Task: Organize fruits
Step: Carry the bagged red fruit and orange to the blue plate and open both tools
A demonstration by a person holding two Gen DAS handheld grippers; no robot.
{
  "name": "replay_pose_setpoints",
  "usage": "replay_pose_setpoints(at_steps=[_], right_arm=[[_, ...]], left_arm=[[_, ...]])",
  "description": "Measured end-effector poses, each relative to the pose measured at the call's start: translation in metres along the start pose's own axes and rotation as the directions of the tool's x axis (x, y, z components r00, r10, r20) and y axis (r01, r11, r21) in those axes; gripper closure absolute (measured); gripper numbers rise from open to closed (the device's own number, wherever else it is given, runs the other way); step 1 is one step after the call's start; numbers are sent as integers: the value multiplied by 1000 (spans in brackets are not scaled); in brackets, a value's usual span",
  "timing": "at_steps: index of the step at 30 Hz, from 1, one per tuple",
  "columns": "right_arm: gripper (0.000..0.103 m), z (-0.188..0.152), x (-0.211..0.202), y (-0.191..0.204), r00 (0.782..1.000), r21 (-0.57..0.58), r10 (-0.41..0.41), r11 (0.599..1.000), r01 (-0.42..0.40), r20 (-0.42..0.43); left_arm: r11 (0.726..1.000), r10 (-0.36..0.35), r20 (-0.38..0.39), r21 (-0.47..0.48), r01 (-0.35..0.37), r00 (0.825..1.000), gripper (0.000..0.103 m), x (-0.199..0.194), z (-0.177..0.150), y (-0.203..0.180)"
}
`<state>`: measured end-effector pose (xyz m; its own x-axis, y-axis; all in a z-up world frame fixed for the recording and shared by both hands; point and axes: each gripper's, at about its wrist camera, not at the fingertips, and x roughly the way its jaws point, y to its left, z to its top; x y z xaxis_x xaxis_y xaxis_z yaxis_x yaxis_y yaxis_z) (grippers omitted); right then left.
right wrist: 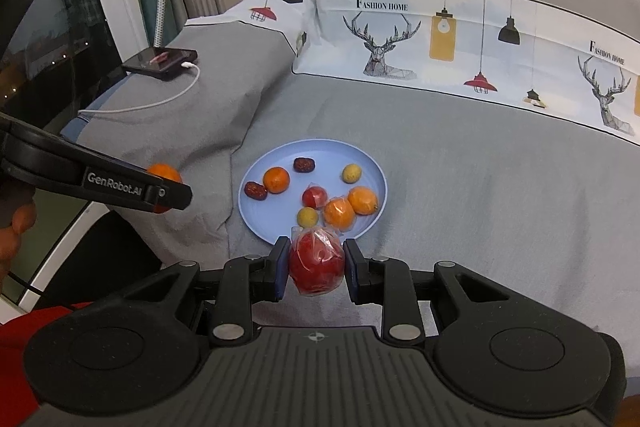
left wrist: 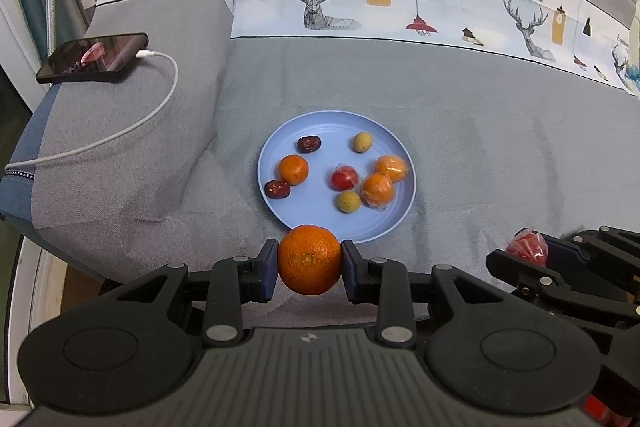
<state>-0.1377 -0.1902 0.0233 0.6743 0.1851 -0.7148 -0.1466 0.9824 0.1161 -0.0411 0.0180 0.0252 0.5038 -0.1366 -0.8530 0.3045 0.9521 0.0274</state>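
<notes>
Looking from the biggest thing, the grey bed (left wrist: 480, 147) fills both views, and the blue plate (left wrist: 394, 141) lies on it at centre frame, already carrying small fruits. My left tongs (left wrist: 309, 264) are pinching an orange (left wrist: 309, 259) just below the plate's near rim. My right tongs (right wrist: 316, 264) are pinching a red fruit in plastic wrap (right wrist: 317, 263), also at lower centre. To do this well, I think I should lower each fruit onto a bare part of the plate before I let go, so that nothing rolls onto the cloth.
</notes>
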Motion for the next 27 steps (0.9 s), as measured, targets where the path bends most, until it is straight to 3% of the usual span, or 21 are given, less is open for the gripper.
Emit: replay_pose_setpoints(at_steps=[14, 27], right_arm=[[73, 22, 44, -2, 1000, 6, -9, 1000, 10, -26], [73, 53, 114, -14, 999, -16, -6, 1000, 6, -49]], left_arm=[[1000, -16, -26, -5, 16, 1000, 67, 35, 35, 13], [999, -16, -64, 38, 19, 998, 67, 103, 85, 11]])
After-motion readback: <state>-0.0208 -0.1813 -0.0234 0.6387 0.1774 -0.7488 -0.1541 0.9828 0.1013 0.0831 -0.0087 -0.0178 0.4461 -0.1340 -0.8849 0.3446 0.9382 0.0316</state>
